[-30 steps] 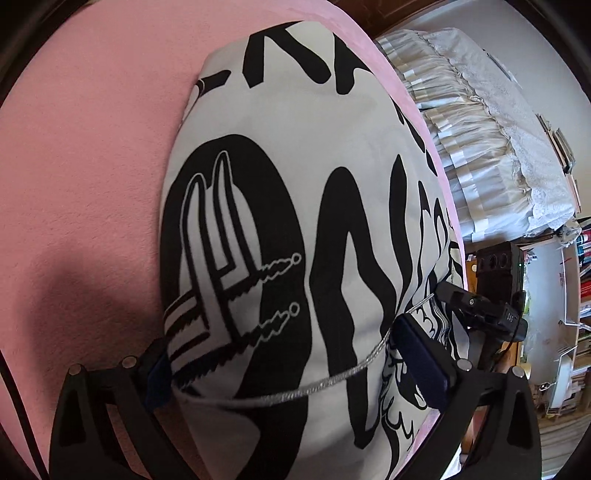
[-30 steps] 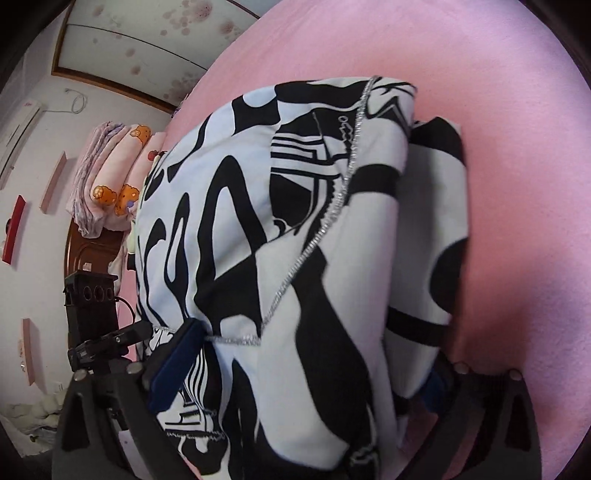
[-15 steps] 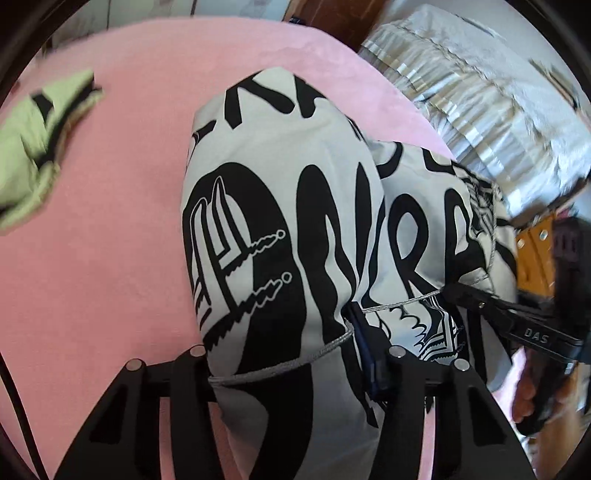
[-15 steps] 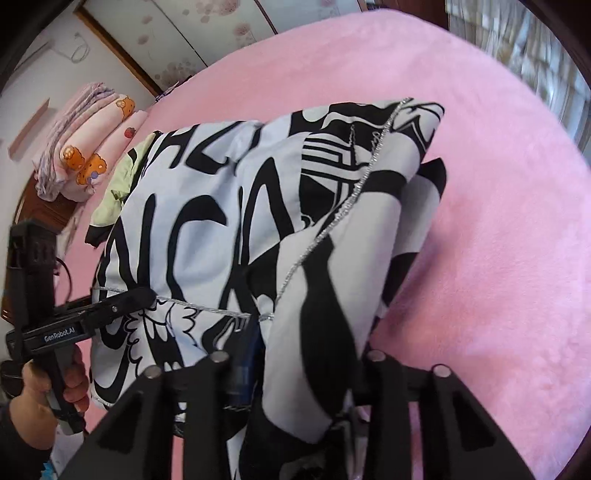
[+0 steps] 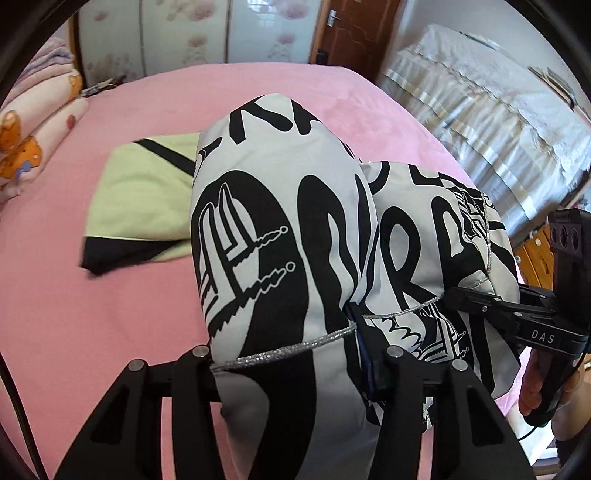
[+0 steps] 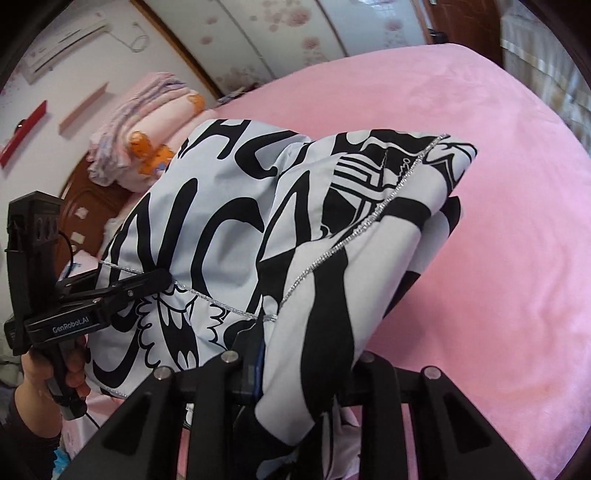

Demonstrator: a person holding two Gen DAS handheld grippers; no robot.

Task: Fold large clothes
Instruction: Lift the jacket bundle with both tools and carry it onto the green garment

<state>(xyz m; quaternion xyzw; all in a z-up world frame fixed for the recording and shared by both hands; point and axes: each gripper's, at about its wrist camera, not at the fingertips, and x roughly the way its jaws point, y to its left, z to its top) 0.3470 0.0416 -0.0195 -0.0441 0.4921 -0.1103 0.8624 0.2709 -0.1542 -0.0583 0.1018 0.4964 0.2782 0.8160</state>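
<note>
A large white garment with bold black print and a silver trim hangs bunched over the pink bed. My left gripper is shut on its near edge, the cloth draped between the fingers. My right gripper is shut on another part of the same garment. Each gripper shows in the other's view: the right one at the garment's right edge, the left one at its left edge. Both hold the cloth lifted off the bed.
A folded pale green and black garment lies on the bed behind the held one. Folded pink blankets are stacked at the bed's far left. A white frilled bed cover stands to the right, a wooden door behind.
Both grippers closed on the garment's edge and lifted it up and back off the bed. The cloth bunched between them, and the green garment came into view.
</note>
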